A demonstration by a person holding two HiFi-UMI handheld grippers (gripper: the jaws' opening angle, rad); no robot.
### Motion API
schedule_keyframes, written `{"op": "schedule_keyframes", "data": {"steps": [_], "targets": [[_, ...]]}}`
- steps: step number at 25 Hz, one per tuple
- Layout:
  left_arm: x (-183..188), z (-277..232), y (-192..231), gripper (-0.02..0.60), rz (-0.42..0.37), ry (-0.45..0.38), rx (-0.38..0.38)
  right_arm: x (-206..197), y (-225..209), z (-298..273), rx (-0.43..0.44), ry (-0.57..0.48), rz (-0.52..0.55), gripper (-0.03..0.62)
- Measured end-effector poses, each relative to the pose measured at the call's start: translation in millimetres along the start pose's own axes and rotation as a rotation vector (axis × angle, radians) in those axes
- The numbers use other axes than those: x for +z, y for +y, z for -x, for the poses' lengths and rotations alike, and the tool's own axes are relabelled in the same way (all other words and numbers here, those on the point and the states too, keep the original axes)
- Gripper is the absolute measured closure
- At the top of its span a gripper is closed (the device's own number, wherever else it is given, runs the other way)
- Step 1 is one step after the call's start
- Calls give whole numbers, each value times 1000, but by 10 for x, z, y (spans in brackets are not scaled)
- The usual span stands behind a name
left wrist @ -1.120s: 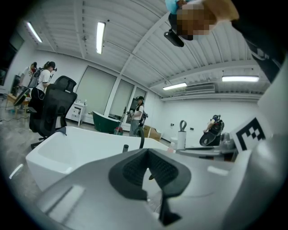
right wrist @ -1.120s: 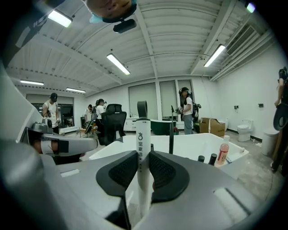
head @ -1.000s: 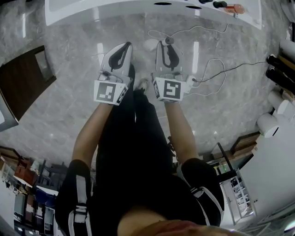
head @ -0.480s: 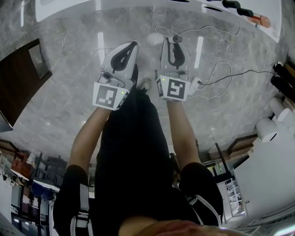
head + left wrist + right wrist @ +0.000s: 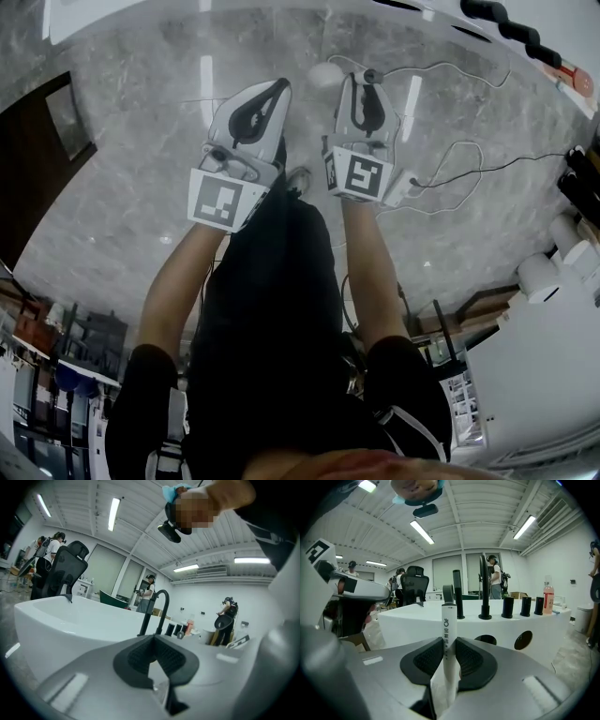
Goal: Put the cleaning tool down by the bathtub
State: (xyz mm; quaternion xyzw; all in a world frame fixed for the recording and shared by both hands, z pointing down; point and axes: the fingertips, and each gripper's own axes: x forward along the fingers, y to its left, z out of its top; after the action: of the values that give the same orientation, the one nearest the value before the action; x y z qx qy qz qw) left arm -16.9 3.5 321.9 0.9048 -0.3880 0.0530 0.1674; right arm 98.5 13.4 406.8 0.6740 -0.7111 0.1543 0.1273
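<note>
Jaws of the right gripper (image 5: 449, 645) pinch the white handle of the cleaning tool (image 5: 448, 620). The dark ribbed pads press on it from both sides. The handle stands upright between them and carries small dark print near its top end. In the head view the right gripper (image 5: 366, 79) is held above the grey marble floor (image 5: 112, 187), on the right of the person's dark trousers. A pale round shape (image 5: 325, 75) shows just left of its tip. I cannot tell if this shape belongs to the tool.

The left gripper (image 5: 152, 641) is pressed together at its tip and nothing is between the pads. In the head view the left gripper (image 5: 277, 88) hangs near the right one, at about the same height, and the two do not touch.

The white bathtub (image 5: 497, 620) is beyond the tool, on the far side, with round holes in its wall and black fittings (image 5: 484, 590) standing on its rim. A bottle (image 5: 548, 598) with a reddish lower part stands at the right end of the rim. In the left gripper view the bathtub (image 5: 61, 620) fills the left side, and a curved black faucet (image 5: 158, 609) rises behind it. A thin cable (image 5: 450, 178) lies in loops on the floor to the right of the right gripper. A black office chair (image 5: 65, 573) and some people are far behind the tub.
</note>
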Motion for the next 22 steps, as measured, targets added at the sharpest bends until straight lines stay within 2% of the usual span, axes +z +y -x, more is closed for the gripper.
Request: {"op": "schedule_keyframes", "data": {"steps": [8, 12, 16, 22], "targets": [[-436, -168, 227, 573, -9, -22, 32, -635, -56, -361, 6, 15, 16, 510], [-610, -258, 366, 574, -3, -58, 55, -998, -121, -547, -2, 27, 5, 510], [-865, -302, 435, 573, 4, -26, 56, -1329, -162, -712, -10, 42, 3, 510], [-970, -339, 541, 573, 25, -57, 70, -1633, -178, -860, -23, 71, 6, 510]]}}
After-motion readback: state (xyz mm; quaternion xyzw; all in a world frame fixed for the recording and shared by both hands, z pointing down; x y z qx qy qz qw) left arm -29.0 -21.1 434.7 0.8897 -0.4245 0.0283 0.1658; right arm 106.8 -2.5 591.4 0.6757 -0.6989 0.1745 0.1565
